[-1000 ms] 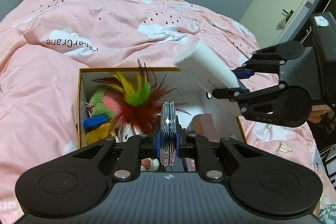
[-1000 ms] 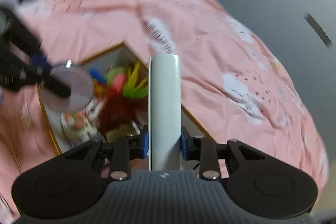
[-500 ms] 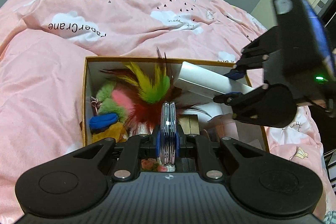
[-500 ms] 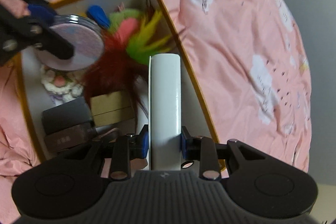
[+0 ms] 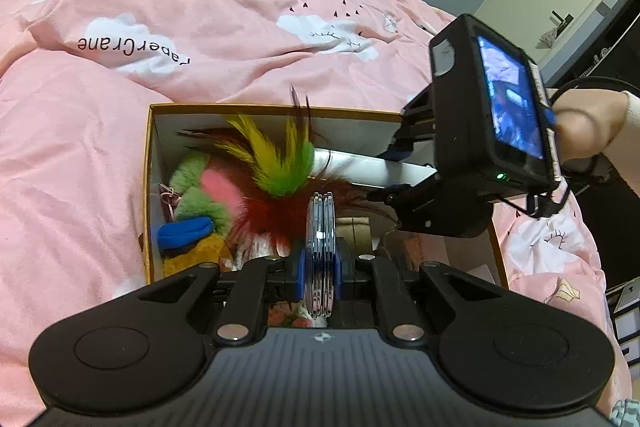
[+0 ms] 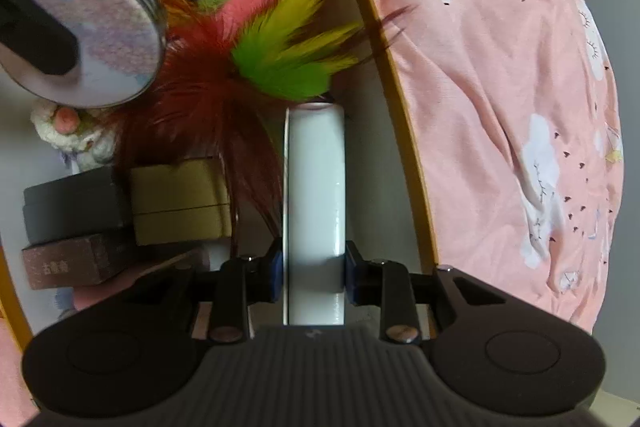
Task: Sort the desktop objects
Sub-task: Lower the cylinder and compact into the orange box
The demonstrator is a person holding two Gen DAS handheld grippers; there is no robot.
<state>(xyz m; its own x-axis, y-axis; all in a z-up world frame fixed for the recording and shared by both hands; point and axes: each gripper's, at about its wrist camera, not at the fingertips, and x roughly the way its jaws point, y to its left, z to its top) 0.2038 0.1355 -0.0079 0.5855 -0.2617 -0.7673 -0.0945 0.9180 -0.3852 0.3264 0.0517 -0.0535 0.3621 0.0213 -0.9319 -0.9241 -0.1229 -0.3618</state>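
The right hand-held gripper (image 6: 314, 267), clamping the white tube (image 6: 315, 195), has dipped into the box (image 5: 154, 187); the left hand-held gripper (image 5: 319, 267) grips a round tin (image 6: 86, 35), awaiting placement.

Pink duvet (image 5: 200, 11) with white clouds; yellow-green-red feathers (image 6: 280, 59); white tube (image 6: 315, 195); gold-edged box (image 5: 149, 187).

The left gripper (image 5: 319, 267) points steeply down, its blue-padded fingers (image 5: 301, 273) clamped on a round disc (image 5: 320, 251) held edge-on. The right gripper (image 6: 314, 269) points more steeply down, fingers (image 6: 275, 269) pressed on both sides of a white tube (image 6: 314, 195). A bare hand (image 5: 586, 131) with a pale sleeve carries it.
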